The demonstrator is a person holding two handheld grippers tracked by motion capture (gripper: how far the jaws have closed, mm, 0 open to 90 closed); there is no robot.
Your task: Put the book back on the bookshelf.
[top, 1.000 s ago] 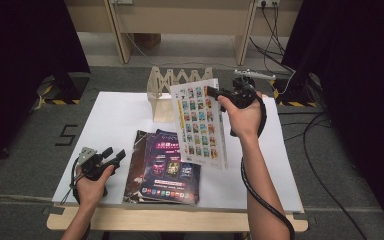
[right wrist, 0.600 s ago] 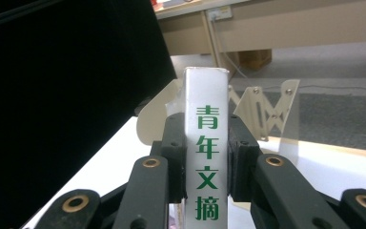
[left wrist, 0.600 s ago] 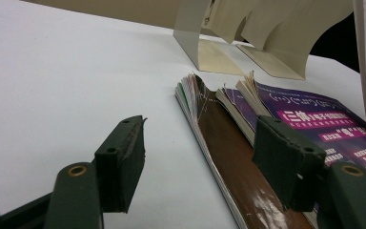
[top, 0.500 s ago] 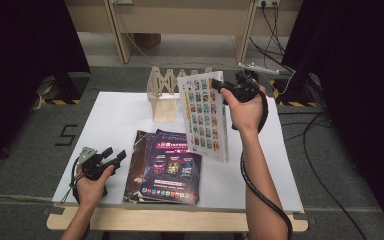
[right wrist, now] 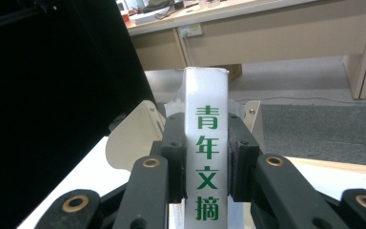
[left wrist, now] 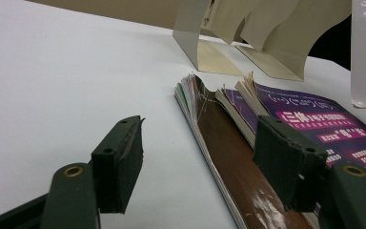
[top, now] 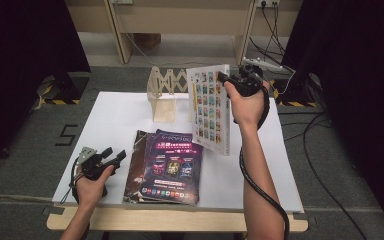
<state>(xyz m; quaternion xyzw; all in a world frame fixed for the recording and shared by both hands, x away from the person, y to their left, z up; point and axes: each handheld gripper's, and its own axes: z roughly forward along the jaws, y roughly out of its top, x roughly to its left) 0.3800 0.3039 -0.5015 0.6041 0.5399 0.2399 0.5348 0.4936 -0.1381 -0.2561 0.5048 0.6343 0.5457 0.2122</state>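
right hand-held gripper [right wrist: 205, 162] | clamps magazine [top: 211, 107] | rack [top: 166, 92] apparently empty

Two handheld black grippers, bare forearms

The left gripper [top: 116, 155] had matte black jaws with flat rectangular pads, each pad bearing a small round screw hole, and brass-ringed pivots on its dark linkage arms; a grey plate sat at its rear and a black cable looped by the left hand [top: 91, 184]. The right gripper [top: 226, 79] showed the same black pads, linkage bars and brass eyelets, and a thick black cable trailed from it, curling down along the forearm below the right hand [top: 246, 106]. No sleeves reached either forearm.
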